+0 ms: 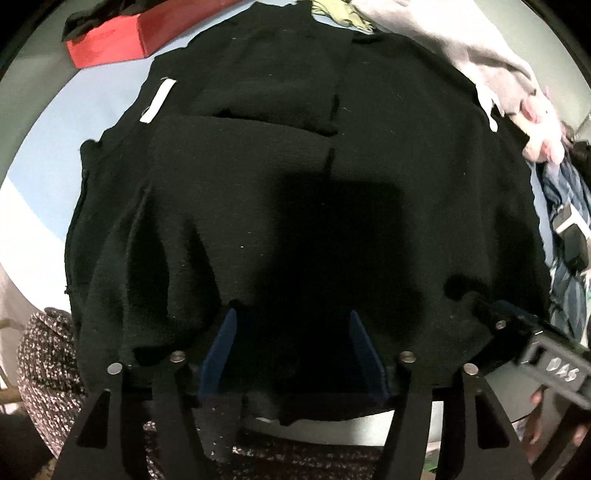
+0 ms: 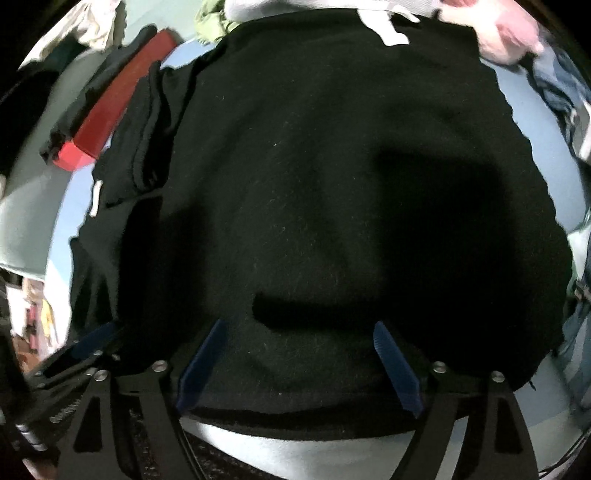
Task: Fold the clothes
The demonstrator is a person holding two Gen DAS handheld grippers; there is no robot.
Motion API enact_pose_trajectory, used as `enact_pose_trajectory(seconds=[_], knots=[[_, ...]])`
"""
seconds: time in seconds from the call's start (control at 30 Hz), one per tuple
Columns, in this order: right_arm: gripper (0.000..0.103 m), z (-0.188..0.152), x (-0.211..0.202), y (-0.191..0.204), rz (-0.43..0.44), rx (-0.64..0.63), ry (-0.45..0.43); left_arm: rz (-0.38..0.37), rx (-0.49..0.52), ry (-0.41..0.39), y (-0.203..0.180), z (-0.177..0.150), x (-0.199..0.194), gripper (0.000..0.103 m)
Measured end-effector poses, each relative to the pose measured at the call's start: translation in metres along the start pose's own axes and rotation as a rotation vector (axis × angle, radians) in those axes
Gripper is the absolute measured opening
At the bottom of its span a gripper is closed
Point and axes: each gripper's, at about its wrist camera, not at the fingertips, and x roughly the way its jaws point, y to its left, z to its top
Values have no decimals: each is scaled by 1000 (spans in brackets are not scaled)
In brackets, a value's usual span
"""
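- Left wrist view: steeply downward, close above the black garment (image 1: pixel 295 166).
- Right wrist view: steeply downward, equally close.
- Shared: that garment, the red box (image 1: pixel 110 40), the pale blue worktop (image 2: pixel 524 110).

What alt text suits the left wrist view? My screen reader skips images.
A black knit garment lies spread on a pale blue surface, the open left gripper just above its near edge. A red box sits behind it.

Pale blue tabletop (image 1: pixel 22 206), red box (image 1: pixel 110 40) at back, speckled floor (image 1: pixel 40 365)
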Motion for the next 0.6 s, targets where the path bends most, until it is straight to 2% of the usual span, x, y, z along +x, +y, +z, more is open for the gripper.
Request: enact_pose_trajectory(seconds=[0.2, 0.33, 0.6], knots=[[86, -2, -10, -25, 70, 80, 4, 22, 62, -23, -12, -1, 2, 73], [87, -5, -8, -27, 56, 73, -3, -32, 46, -34, -8, 3, 2, 77], [90, -6, -12, -41, 74, 100, -10, -161, -46, -33, 9, 16, -3, 77]])
